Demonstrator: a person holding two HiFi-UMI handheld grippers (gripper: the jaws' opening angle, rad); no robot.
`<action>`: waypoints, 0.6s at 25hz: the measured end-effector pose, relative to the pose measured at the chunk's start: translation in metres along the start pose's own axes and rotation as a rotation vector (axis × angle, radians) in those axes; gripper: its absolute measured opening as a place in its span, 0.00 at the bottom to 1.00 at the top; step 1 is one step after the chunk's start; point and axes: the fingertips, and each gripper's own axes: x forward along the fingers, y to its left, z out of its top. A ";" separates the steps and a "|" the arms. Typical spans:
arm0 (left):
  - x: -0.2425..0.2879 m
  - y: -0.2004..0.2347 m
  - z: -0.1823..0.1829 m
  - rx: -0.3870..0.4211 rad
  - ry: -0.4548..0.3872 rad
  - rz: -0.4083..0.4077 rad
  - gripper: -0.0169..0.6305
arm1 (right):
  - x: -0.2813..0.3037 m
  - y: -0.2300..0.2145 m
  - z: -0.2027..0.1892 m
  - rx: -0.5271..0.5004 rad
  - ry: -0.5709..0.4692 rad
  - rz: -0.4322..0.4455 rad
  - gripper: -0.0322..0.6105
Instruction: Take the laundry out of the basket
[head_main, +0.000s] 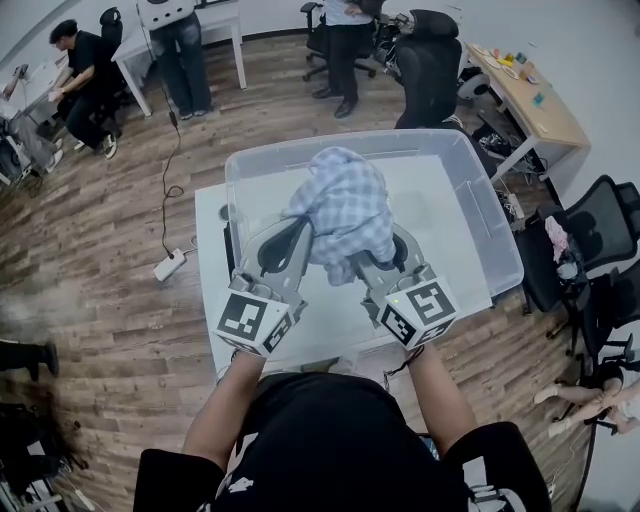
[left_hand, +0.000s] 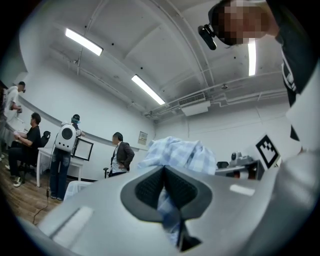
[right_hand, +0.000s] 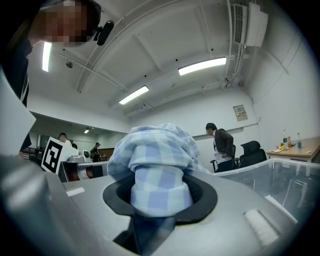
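A blue-and-white checked cloth hangs bunched above the clear plastic basket, held up from both sides. My left gripper grips its left edge. In the left gripper view the jaws are pressed together with a thin fold of the cloth pinched between the pads. My right gripper holds the right side. In the right gripper view a thick wad of the cloth fills the gap of the right gripper. The basket floor below looks bare.
The basket stands on a white table on a wood floor. A power strip and cable lie on the floor at left. Behind are a black office chair, a desk at right, more chairs, and several people.
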 end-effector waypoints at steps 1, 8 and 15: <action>-0.001 -0.001 0.003 0.005 -0.006 -0.006 0.04 | -0.001 0.001 0.001 0.002 -0.005 -0.009 0.29; -0.011 -0.005 0.017 0.006 -0.037 -0.061 0.04 | -0.006 0.014 0.005 0.010 -0.023 -0.058 0.30; -0.021 -0.007 0.023 0.028 -0.031 -0.117 0.04 | -0.013 0.027 0.009 -0.010 -0.021 -0.120 0.30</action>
